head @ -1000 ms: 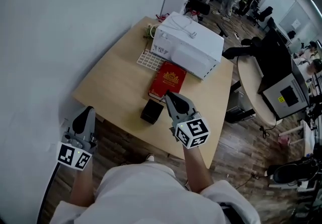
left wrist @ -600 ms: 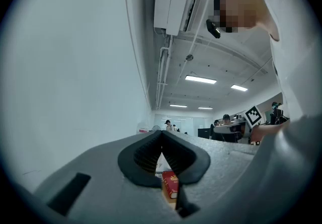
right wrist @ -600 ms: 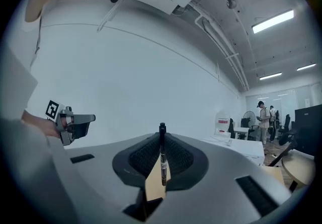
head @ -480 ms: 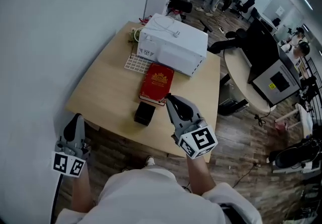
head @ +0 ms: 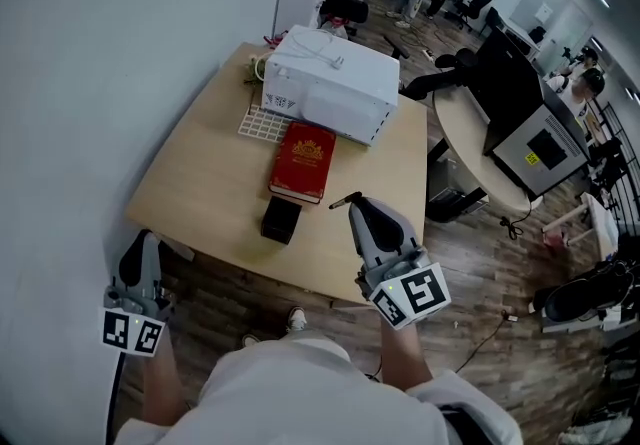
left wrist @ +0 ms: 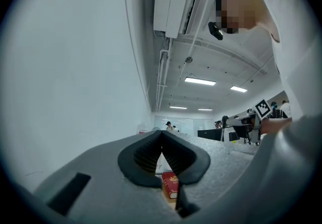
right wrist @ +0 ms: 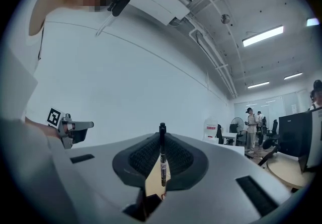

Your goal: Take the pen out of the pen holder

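The black pen holder [head: 280, 219] stands on the wooden table [head: 200, 183] near its front edge. My right gripper [head: 358, 203] hovers to the right of the holder, above the table's front, shut on a dark pen [head: 343, 201] that pokes out to the left of its tips. In the right gripper view the pen [right wrist: 162, 160] stands upright, pinched between the pads of the right gripper [right wrist: 162, 143]. My left gripper [head: 140, 245] hangs low at the left, off the table's corner, shut and empty. The left gripper [left wrist: 161, 140] shows its tips pressed together.
A red book [head: 303, 161] lies just behind the holder, also in the left gripper view as the red book [left wrist: 170, 187]. Behind it sit a white box-shaped machine [head: 330, 83] and a white gridded pad [head: 262, 121]. A round desk with a computer [head: 520, 128] stands to the right.
My right gripper has risen and drifted right, away from the pen holder, with the pen pinched in it. The left gripper has barely moved.
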`<action>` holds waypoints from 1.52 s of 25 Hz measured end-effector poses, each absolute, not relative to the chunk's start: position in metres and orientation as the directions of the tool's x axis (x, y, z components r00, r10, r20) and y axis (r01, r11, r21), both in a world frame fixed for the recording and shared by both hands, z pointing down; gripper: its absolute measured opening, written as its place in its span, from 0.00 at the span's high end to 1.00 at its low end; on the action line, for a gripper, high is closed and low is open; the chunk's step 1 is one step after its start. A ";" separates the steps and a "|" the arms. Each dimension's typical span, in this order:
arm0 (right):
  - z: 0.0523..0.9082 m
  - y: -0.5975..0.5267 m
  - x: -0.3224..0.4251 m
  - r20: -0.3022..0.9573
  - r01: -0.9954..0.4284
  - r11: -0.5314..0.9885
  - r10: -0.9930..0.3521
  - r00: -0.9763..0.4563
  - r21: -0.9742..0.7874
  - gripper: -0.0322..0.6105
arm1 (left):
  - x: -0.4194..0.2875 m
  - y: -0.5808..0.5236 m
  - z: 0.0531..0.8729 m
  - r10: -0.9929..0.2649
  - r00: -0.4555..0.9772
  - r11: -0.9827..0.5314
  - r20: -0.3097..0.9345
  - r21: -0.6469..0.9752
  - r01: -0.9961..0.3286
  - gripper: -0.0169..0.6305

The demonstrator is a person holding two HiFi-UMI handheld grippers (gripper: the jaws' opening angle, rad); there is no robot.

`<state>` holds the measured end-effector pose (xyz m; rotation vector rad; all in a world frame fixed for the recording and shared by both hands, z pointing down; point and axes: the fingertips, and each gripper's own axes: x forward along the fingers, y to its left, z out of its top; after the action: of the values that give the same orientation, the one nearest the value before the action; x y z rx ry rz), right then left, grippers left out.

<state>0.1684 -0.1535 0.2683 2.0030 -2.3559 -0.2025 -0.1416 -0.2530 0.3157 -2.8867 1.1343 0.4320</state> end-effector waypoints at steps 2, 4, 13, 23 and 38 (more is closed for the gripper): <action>0.268 -0.146 0.171 -0.057 -0.981 0.144 -0.987 -0.153 0.129 0.90 | -0.145 -0.249 0.318 -0.669 0.697 -0.735 -0.257 0.091 -0.672 0.95; 0.268 -0.140 0.173 -0.058 -0.982 0.133 -0.988 -0.142 0.134 0.90 | -0.149 -0.244 0.320 -0.675 0.692 -0.730 -0.256 0.093 -0.677 0.95; 0.271 -0.126 0.167 -0.058 -0.982 0.127 -0.989 -0.136 0.139 0.90 | -0.164 -0.226 0.325 -0.689 0.677 -0.716 -0.257 0.100 -0.691 0.95; 0.273 -0.114 0.153 -0.060 -0.983 0.125 -0.989 -0.134 0.137 0.90 | -0.179 -0.210 0.332 -0.696 0.675 -0.711 -0.243 0.104 -0.696 0.95; 0.281 -0.116 0.133 -0.030 -0.975 0.153 -0.987 -0.160 0.163 0.90 | -0.196 -0.199 0.344 -0.710 0.664 -0.699 -0.233 0.128 -0.703 0.95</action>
<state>0.1335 -0.1159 0.2810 1.9798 -2.3207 -0.2212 -0.1955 -0.1990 0.3444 -2.8905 1.2277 0.4221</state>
